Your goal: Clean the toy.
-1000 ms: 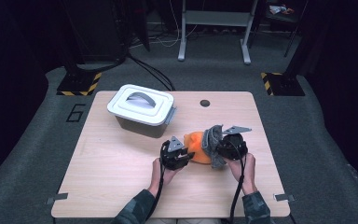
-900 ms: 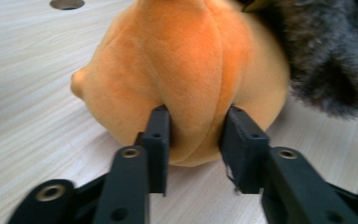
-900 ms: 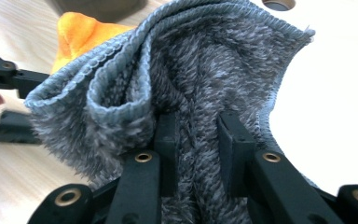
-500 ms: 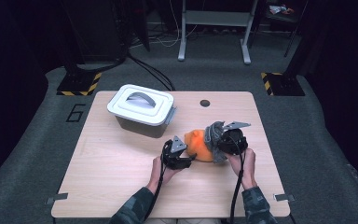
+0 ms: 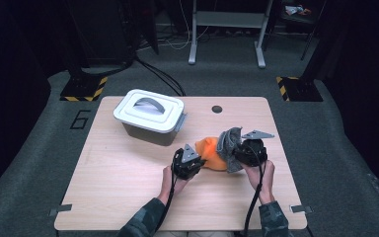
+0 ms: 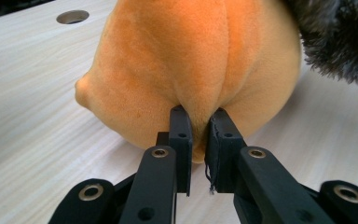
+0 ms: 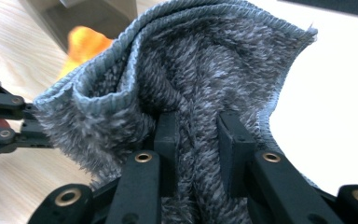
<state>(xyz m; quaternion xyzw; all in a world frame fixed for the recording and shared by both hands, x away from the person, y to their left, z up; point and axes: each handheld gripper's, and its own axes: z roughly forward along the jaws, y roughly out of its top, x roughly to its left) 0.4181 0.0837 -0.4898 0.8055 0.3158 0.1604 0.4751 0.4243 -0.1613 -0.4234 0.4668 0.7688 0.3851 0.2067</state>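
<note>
plush toy (image 6: 191, 70): orange | cloth (image 7: 205, 70): mottled grey knit | bin (image 5: 150, 116): white lid, grey body | table (image 5: 128, 187): pale woodgrain

the orange plush toy (image 5: 211, 154) lies on the table's right half, rounded and soft, with a small nub on one side and a fold of its fabric puckered up. the grey fuzzy cloth (image 5: 228, 142), ribbed along its hem, is bunched and lifted, draping over the toy's right end and touching it.
</note>
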